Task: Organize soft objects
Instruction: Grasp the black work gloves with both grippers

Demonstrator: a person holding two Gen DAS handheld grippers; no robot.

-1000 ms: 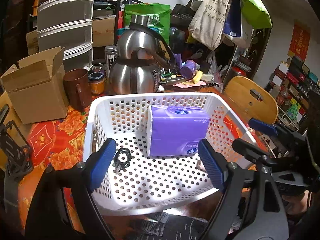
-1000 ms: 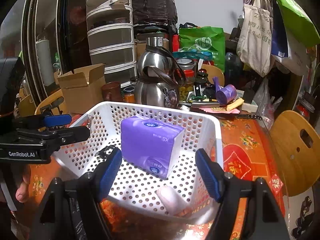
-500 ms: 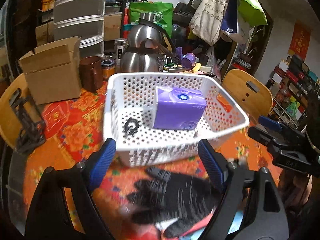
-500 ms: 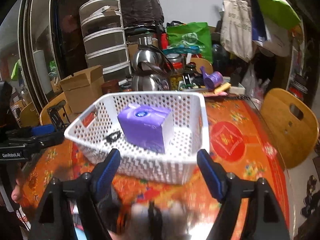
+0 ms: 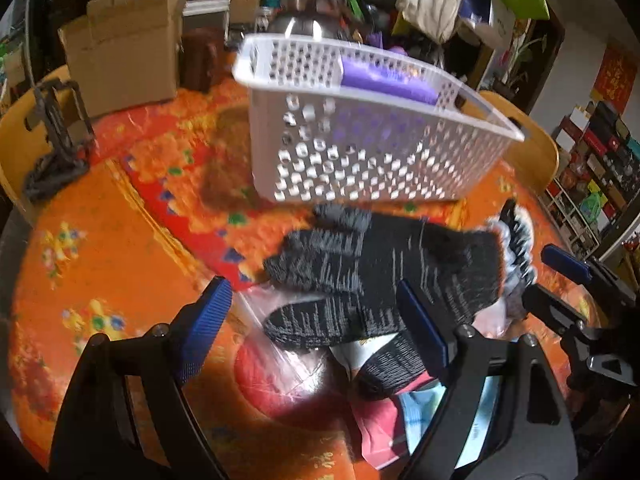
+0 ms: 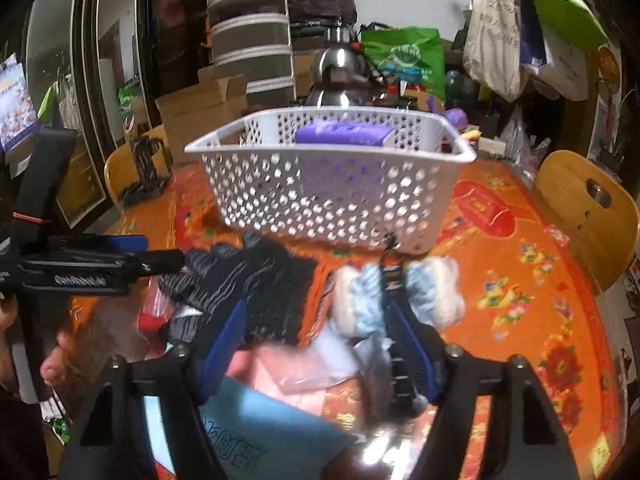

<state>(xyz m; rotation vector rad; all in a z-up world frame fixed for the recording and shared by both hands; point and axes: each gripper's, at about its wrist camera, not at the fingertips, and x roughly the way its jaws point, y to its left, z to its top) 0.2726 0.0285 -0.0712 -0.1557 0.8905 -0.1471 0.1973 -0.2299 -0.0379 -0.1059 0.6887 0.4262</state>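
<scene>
A white perforated basket (image 5: pixel 360 148) (image 6: pixel 332 192) stands on the orange tablecloth and holds a purple tissue pack (image 5: pixel 384 80) (image 6: pixel 344 134). Black knitted gloves (image 5: pixel 380 280) (image 6: pixel 244 276) lie in front of it on plastic-wrapped red, pink and blue soft items (image 5: pixel 304 380) (image 6: pixel 280 376). A white and light-blue fluffy item (image 6: pixel 400 292) lies to their right. My left gripper (image 5: pixel 316 332) is open, low over the gloves. My right gripper (image 6: pixel 320 340) is open, low over the pile between the gloves and the fluffy item.
Behind the basket stand steel kettles (image 6: pixel 340 76), a cardboard box (image 5: pixel 120 60), a brown mug (image 5: pixel 202 60) and stacked drawers (image 6: pixel 252 40). Wooden chair backs (image 6: pixel 584 208) (image 5: pixel 24 132) flank the table. Bags (image 6: pixel 496 32) hang at the back right.
Both grippers have pulled back from over the basket and dropped low toward the table. The gloves and the soft pile in front of the basket have come into view.
</scene>
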